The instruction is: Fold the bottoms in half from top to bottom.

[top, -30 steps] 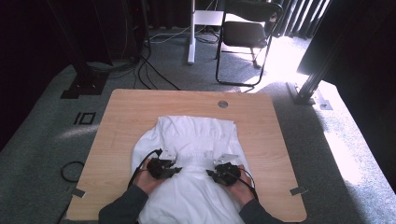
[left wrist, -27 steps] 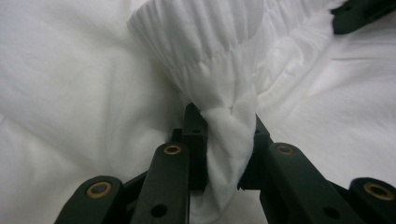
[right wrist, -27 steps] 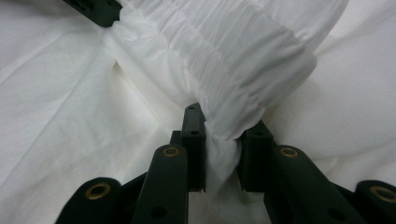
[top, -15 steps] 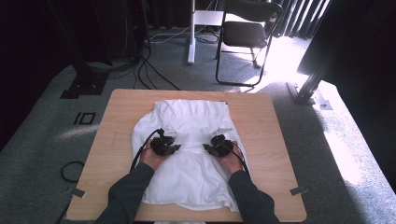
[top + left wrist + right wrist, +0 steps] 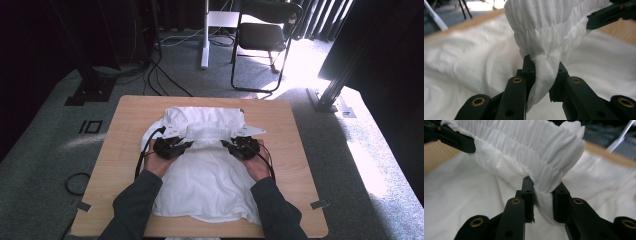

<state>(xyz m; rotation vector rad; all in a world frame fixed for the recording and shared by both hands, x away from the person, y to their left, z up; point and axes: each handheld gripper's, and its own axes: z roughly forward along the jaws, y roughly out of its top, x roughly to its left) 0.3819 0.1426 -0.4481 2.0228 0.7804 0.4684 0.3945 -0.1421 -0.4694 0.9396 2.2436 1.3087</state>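
Partly hidden under one white garment [image 5: 205, 175], the worktop [image 5: 130, 112] carries it while two grippers, left gripper [image 5: 543, 72] and right gripper [image 5: 542, 192], pinch its gathered waistband [image 5: 210, 134] at mid-frame.

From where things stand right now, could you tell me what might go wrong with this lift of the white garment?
1. The left gripper and right gripper each pinch only a small bunch of the gathered waistband; it could slip out.
2. Most of the white garment lies on the table, so lifting further may drag it unevenly.
3. The garment's near edge reaches the table's front edge and might slide off.
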